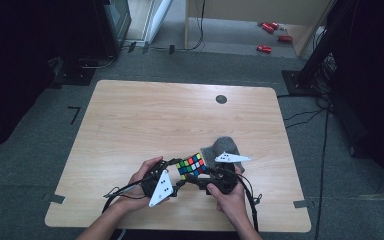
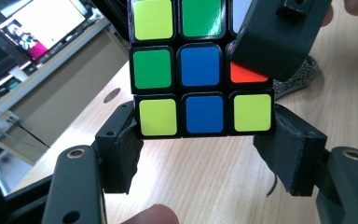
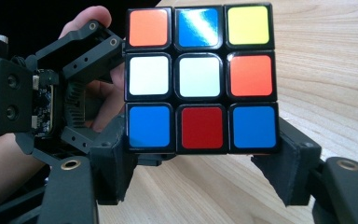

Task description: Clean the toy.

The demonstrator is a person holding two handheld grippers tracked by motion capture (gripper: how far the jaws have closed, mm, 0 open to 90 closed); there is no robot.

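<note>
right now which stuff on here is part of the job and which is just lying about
In the job:
- puzzle cube, clamped from both sides
- left gripper, shut on its bottom row
- right gripper, shut on its bottom row

Lying about:
- grey cloth on the table behind the cube
- red items on the floor beyond the table

I see both hands low and near, left tongs (image 1: 177,172) clamped shut, right tongs (image 1: 200,177) also gripping, tips meeting.
</note>
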